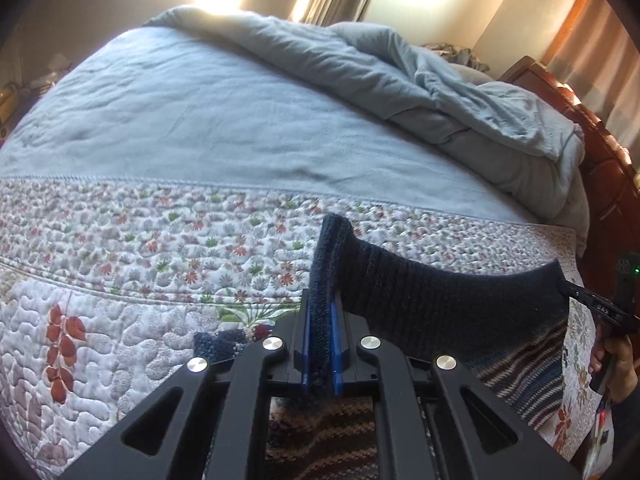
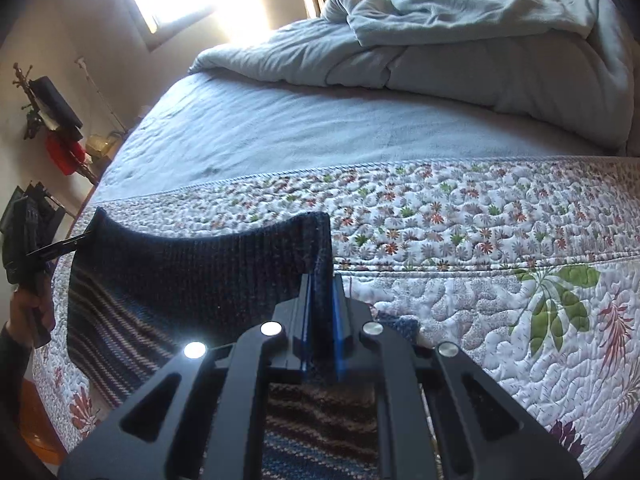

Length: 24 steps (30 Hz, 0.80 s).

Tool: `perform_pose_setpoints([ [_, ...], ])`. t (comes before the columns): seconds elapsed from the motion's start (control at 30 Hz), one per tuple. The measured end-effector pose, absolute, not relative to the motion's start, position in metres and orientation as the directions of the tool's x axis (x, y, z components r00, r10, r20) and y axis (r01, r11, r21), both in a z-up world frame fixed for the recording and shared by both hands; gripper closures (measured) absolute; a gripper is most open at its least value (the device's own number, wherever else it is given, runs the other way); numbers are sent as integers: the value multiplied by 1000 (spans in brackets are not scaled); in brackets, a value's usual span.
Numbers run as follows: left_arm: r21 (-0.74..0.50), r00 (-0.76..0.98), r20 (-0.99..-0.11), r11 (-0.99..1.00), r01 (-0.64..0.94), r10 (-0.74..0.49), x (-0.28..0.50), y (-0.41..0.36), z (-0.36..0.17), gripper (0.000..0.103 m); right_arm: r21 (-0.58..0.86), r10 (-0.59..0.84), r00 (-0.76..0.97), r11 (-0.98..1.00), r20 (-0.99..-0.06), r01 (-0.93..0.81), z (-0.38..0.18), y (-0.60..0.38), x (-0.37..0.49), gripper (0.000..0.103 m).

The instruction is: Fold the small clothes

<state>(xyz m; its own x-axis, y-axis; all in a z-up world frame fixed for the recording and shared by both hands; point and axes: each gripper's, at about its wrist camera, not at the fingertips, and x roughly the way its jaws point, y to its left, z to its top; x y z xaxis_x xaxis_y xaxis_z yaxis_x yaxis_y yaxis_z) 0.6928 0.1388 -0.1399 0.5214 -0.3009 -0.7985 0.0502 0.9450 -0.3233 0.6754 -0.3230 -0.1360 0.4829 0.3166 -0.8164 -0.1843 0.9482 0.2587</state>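
A small dark navy knit garment (image 1: 424, 292) with brown and blue stripes lower down hangs stretched between my two grippers above the bed. My left gripper (image 1: 322, 304) is shut on one corner of its ribbed hem. My right gripper (image 2: 322, 284) is shut on the other corner of the same garment (image 2: 192, 276). In the left wrist view the right gripper (image 1: 576, 294) shows at the far right, pinching the hem. In the right wrist view the left gripper (image 2: 76, 245) shows at the far left, pinching the hem. The striped lower part drapes down toward the quilt.
The bed carries a floral quilt (image 1: 160, 240) near me and a pale blue blanket (image 1: 224, 120) beyond it. A bunched blue duvet (image 2: 492, 32) lies at the far side. A wooden headboard (image 1: 600, 152) stands right. A coat stand (image 2: 52, 120) stands by the left wall.
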Motion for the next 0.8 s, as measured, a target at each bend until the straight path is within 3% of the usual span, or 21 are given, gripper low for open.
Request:
perform_pose_setpoints([
  [0.5, -273, 361, -901, 961, -37, -242, 732, 134, -213, 95, 226, 245, 395, 969, -885, -96, -197, -310, 713, 95],
  [0.8, -259, 355, -907, 965, -42, -227, 730, 133, -227, 95, 205, 215, 364, 976, -906, -66, -225, -306, 712, 95],
])
